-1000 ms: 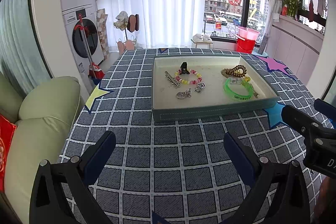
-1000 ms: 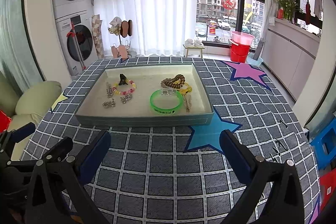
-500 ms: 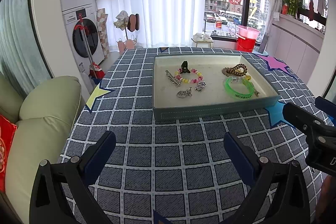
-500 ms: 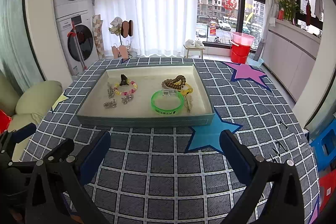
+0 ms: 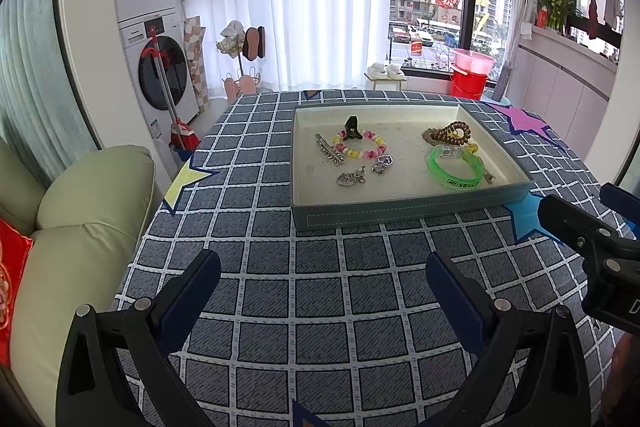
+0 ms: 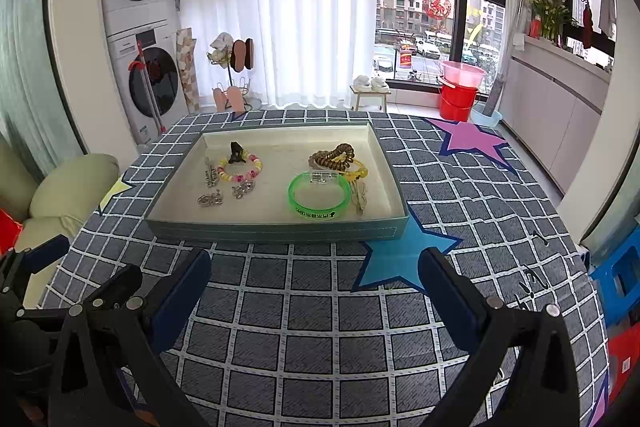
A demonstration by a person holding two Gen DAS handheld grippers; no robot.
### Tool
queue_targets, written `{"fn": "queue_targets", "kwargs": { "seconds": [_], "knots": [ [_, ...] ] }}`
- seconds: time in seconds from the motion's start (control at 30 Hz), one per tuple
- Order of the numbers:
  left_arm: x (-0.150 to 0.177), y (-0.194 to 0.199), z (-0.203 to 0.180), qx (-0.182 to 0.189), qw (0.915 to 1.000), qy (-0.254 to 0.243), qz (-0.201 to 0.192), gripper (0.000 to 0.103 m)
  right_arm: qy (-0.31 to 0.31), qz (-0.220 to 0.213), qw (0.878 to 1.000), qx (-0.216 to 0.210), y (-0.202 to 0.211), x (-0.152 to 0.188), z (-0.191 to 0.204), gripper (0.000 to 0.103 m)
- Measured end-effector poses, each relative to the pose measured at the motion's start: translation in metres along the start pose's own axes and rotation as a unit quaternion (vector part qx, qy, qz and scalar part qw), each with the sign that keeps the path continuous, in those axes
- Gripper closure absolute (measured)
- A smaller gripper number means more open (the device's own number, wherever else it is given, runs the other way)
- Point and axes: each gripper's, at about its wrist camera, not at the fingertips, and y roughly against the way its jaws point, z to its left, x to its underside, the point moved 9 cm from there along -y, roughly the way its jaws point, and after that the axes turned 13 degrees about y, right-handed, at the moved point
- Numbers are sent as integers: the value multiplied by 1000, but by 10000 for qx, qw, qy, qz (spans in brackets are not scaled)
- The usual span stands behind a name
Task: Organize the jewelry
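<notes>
The jewelry all lies inside a shallow rectangular grey-green tray with a pale lining point(image 6: 276, 229), which sits on a table covered by a blue-grey checked cloth with coloured stars point(image 6: 320, 315). Toward the tray's right half lies a translucent bright green bangle with dark lettering point(image 6: 319, 195), flat on the lining. Just behind it, touching or nearly so, is a small clear plastic clip point(image 6: 322, 177), and behind that a brown coiled spiral hair tie point(image 6: 334, 155) with a yellow beaded piece point(image 6: 356, 171) beside it. A slim pale clip point(image 6: 359, 195) lies just right of the bangle.

In the left half there is a pink, yellow and white beaded bracelet point(image 6: 240, 169) with a small dark claw clip point(image 6: 237, 151) resting on its far edge. A long silver hair clip point(image 6: 210, 171) lies just left of the bracelet, and two small silver charm-like pieces point(image 6: 226, 195) lie nearer the front wall.

Both tools hang over the cloth on the near side of the tray, well apart from it. The left gripper point(image 5: 323, 289) has its dark blue pads spread wide with nothing between them, and the right gripper point(image 6: 316, 287) is likewise spread wide and empty. A blue star point(image 6: 400, 255) on the cloth touches the tray's front right corner. A pale green sofa point(image 5: 80, 219) stands to the left of the table.
</notes>
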Motion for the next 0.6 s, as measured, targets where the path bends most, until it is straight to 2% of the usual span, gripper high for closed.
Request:
{"fn": "queue_targets", "kwargs": {
  "seconds": [0.6],
  "knots": [
    [2, 1, 0, 19, 10000, -27, -13, 0, -1, 13, 10000, -13, -1, -1, 3, 0]
  ]
}}
